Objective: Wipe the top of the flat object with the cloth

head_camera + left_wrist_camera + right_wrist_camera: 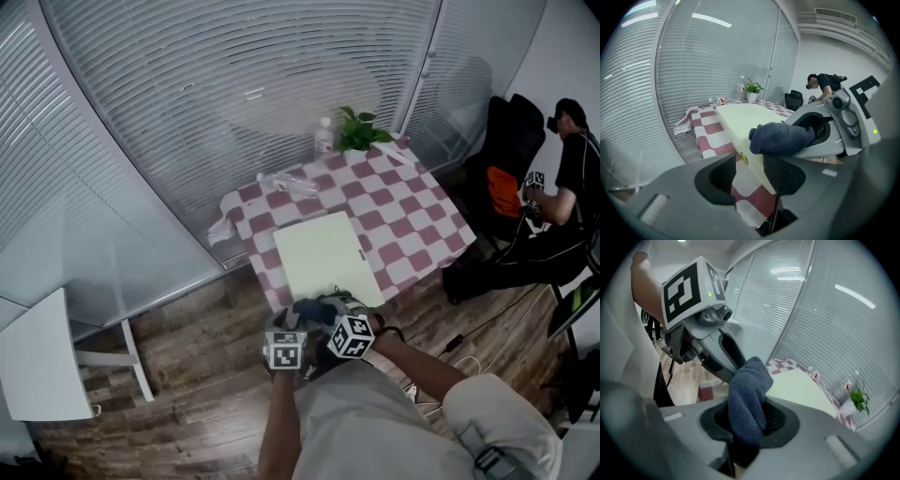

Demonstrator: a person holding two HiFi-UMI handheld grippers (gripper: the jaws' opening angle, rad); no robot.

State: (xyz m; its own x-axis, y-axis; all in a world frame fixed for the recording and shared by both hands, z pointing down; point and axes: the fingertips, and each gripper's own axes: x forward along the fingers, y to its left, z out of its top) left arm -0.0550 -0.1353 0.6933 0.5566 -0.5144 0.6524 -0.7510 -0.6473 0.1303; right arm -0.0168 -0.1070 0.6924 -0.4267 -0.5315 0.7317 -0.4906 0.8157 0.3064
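Observation:
A pale yellow-green flat board (323, 255) lies on the red-and-white checked table (412, 211). Both grippers hover side by side at the board's near edge. My right gripper (747, 420) is shut on a dark blue cloth (747, 390), which stands up out of its jaws. In the left gripper view the cloth (780, 138) hangs over the board's near corner (740, 119), still in the right gripper (808, 136). My left gripper (752, 171) is open, and only the table edge shows between its jaws. In the head view the cloth (323, 306) sits just ahead of the two marker cubes.
At the table's far edge stand a potted plant (361, 131) and a plastic bottle (324, 139), with clear plastic wrap (286, 181) nearby. A white side table (42, 361) is at the left. A person (572, 178) sits beside a black chair (511, 141) at the right.

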